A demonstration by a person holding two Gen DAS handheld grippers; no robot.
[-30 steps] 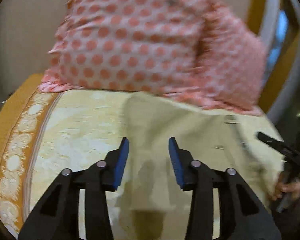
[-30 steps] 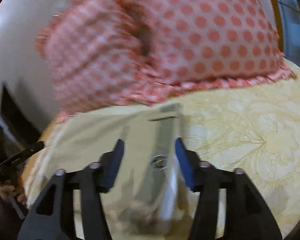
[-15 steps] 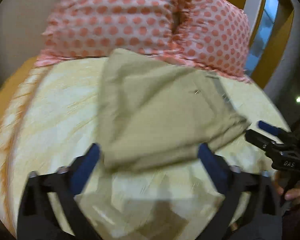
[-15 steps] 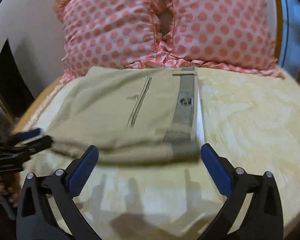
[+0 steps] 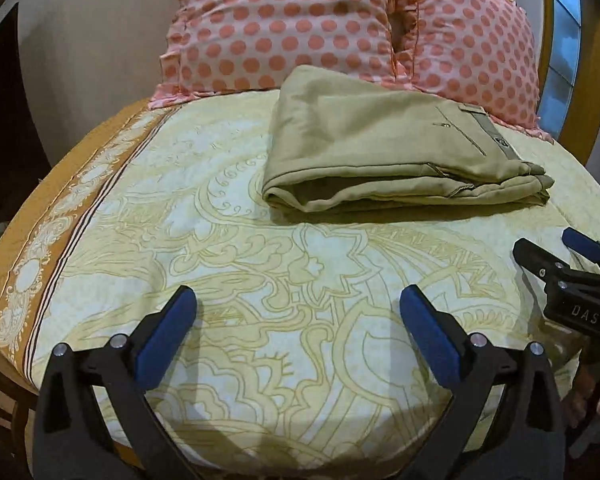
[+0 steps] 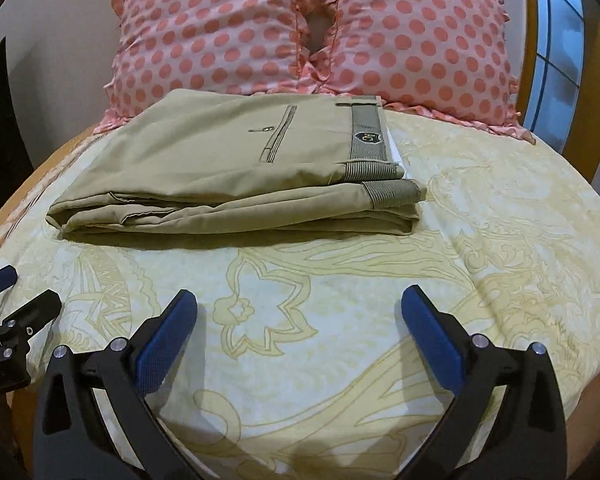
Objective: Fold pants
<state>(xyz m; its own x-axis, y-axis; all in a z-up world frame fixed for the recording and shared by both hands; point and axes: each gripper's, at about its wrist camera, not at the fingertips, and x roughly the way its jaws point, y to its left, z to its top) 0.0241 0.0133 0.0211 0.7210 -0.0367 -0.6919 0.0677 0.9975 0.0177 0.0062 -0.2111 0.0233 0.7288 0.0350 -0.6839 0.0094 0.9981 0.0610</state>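
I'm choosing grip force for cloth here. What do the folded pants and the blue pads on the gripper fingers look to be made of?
Folded khaki pants: apparently a matte woven cotton-type twill, with soft creases and stitched pocket seams; the waistband looks ribbed.
Blue pads on the right gripper fingers: probably rubber or textured plastic, with a fine dotted grain and dull finish.
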